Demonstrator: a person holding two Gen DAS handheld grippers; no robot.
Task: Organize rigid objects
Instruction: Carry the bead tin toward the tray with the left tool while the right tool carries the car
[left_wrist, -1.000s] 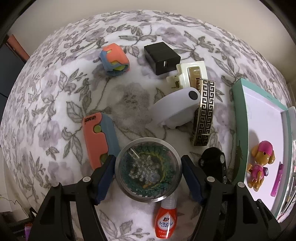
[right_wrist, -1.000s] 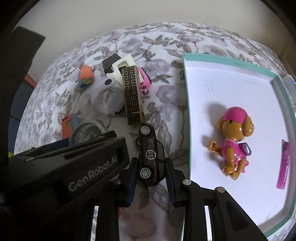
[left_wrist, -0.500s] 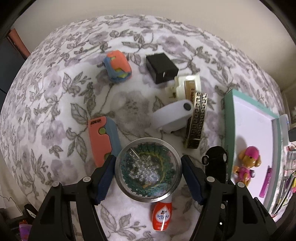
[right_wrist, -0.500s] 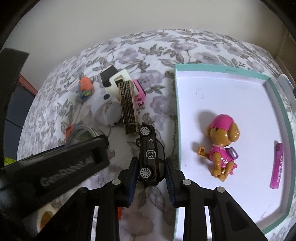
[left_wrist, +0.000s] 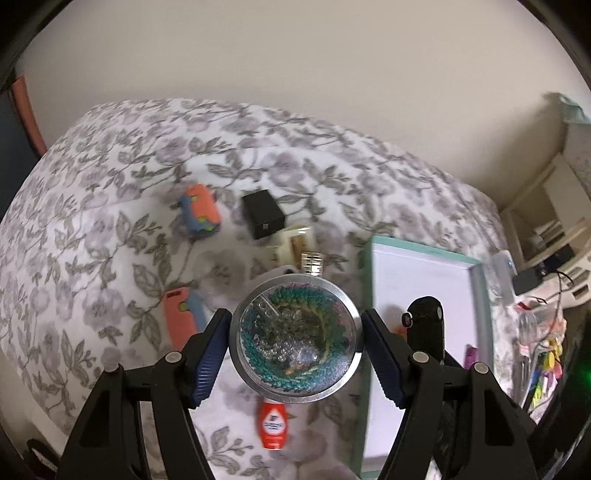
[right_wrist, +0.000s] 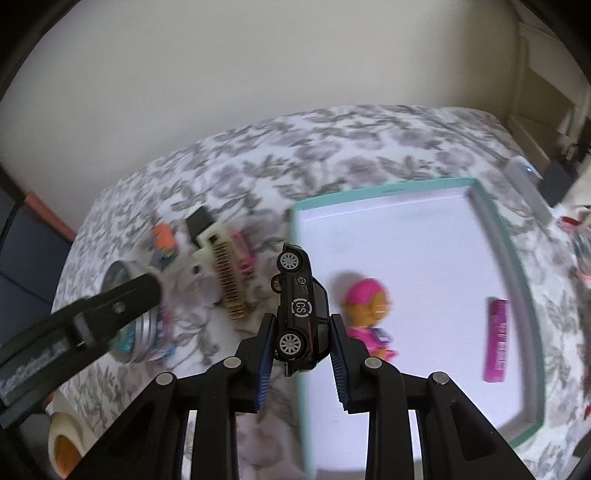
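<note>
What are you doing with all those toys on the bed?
Tidying up. The left gripper holds a round metal tin with a clear lid and beads inside, and the right gripper holds a small black toy car. Both are lifted above the flowery blanket, beside the white tray with a teal rim, where a pink toy puppy already lies.

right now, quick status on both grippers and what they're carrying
Left gripper shut on round beaded tin, lifted. Right gripper shut on black toy car, near teal tray edge. Dog figure and pink tube already inside.
</note>
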